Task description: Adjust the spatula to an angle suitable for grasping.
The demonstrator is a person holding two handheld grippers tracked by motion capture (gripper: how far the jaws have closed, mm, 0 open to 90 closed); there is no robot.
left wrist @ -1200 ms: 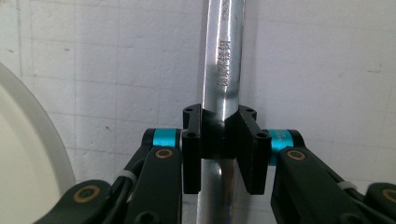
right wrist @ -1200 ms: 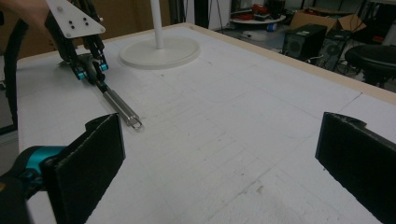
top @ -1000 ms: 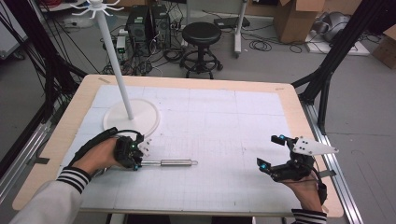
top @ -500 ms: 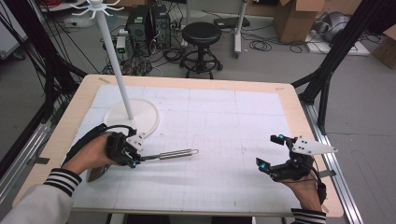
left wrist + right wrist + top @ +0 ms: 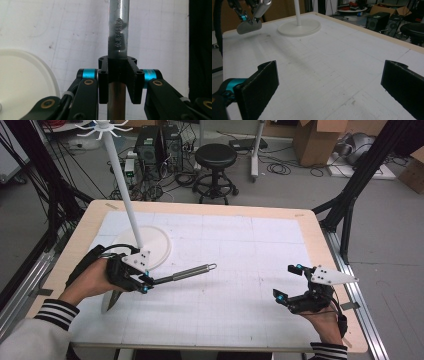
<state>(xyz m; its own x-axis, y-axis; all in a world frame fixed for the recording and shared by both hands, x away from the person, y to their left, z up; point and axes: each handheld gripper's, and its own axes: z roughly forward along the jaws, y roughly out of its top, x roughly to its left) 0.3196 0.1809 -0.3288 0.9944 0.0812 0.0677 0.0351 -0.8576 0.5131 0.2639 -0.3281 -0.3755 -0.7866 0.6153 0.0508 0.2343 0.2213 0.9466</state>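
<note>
Near the desk's left edge, just in front of the stand's round base [image 5: 152, 247], a metal spatula [image 5: 185, 272] hangs clear of the surface, clamped in the left tongs [image 5: 145, 284]. Its straight steel handle points toward the desk's middle and ends in a small wire loop; the flat grey blade [image 5: 111, 301] hangs below the hand. In the left gripper view the handle [image 5: 118, 27] bears stamped characters and turns coppery below the pads. The right tongs [image 5: 285, 282] rest near the front right corner, jaws wide apart with nothing between them. Between the two lies broad open room on a white gridded mat [image 5: 240, 255], faintly scuffed, bordered by pale wood. A thin white pole [image 5: 122, 180] rises from the base.
</note>
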